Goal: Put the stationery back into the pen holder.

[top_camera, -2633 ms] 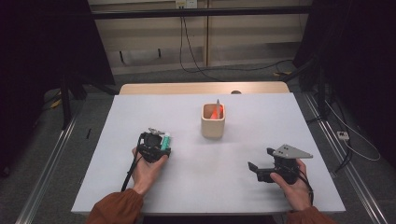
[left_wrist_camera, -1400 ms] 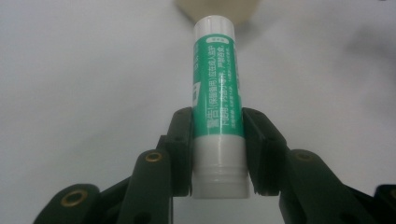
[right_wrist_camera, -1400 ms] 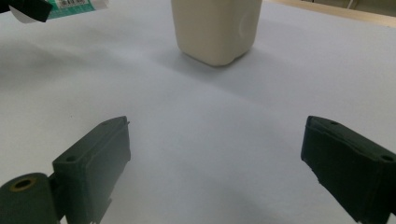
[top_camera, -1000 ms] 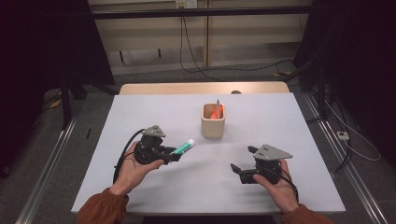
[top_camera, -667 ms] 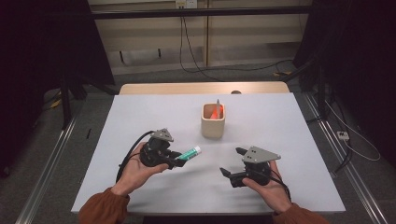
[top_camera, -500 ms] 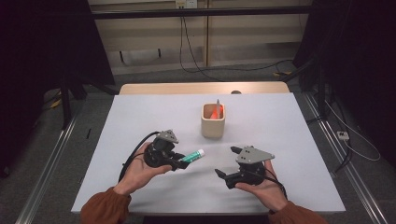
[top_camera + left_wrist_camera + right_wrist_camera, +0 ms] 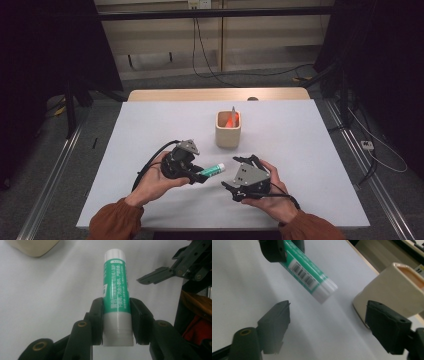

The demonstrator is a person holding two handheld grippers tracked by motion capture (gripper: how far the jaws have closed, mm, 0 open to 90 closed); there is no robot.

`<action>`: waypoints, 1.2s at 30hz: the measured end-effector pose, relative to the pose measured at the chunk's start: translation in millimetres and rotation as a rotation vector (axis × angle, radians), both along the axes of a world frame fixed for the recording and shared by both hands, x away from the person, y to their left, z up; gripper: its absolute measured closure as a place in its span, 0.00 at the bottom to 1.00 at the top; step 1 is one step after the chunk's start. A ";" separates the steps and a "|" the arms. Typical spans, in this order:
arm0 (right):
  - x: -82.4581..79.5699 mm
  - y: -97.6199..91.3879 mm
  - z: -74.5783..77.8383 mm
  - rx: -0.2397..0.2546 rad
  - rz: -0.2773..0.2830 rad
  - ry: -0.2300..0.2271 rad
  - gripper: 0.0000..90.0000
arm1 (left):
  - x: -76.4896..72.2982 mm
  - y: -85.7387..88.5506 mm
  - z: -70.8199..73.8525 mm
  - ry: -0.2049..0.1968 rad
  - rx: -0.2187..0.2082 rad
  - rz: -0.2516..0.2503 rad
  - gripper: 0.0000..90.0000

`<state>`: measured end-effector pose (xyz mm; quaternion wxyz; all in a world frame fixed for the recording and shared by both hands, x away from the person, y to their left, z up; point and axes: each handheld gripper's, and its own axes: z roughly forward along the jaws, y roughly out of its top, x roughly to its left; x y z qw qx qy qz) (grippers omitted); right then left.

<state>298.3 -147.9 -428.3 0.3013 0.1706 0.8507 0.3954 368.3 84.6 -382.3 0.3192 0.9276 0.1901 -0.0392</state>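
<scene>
High view: left gripper clamps the green glue stick by its base, white cap aimed at the right gripper. That one, nearer the cap, probably has nothing between its just-narrowing jaws.

The left gripper is clamped on a glue stick. The right gripper, jaws wide but just closing somewhat, faces it with nothing between them.
</scene>
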 end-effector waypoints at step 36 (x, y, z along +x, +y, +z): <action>-11.2 29.9 -6.0 -0.311 0.152 -0.330 0.65 | 3.2 -31.2 -0.4 0.050 0.020 0.000 0.73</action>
